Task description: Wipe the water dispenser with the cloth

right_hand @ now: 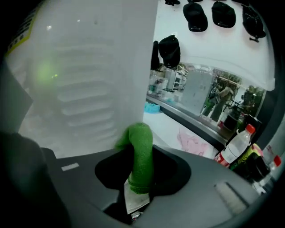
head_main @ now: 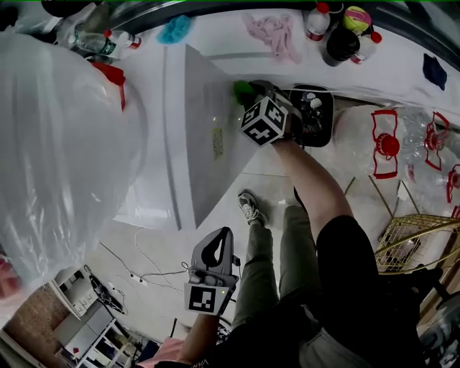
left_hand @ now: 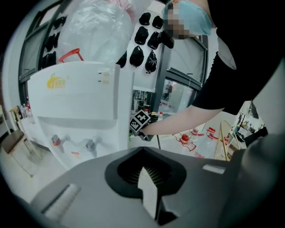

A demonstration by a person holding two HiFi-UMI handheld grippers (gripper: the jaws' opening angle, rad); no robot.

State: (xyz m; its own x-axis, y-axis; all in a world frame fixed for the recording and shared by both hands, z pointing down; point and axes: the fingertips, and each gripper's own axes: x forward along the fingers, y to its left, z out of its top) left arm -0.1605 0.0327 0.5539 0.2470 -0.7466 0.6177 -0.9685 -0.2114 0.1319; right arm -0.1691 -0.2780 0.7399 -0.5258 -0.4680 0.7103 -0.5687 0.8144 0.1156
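Grey-bodied, the left gripper [head_main: 215, 248] is hanging low at six o'clock in the head view, close to the person's legs. Its jaws are pressing together on nothing, and it is evidently being parked as the spare tool. Farther out, toward twelve o'clock, the right gripper [head_main: 253, 95] is reaching forward on an outstretched arm and is clenching the green cloth [right_hand: 140, 156]. The cloth's bunched end is projecting past the jaws at about eleven o'clock, against the pale side panel of the water dispenser [head_main: 205, 144]. Holding it with that free end leading is judged to be letting fabric, not jaw, bear on the panel. The right gripper view is showing the cloth right at the ribbed panel, though firm contact is not being resolved. The left gripper view is supplying what the others are lacking: the dispenser's front with its two taps [left_hand: 91, 144], which the cloth is nowhere near. Only the head view is showing the plastic-wrapped water bottle [head_main: 57, 144] looming at nine o'clock. Beyond, at twelve to one o'clock, a pink rag [head_main: 273, 32] and bottles [head_main: 317, 20] are lying on the counter [head_main: 402, 65].
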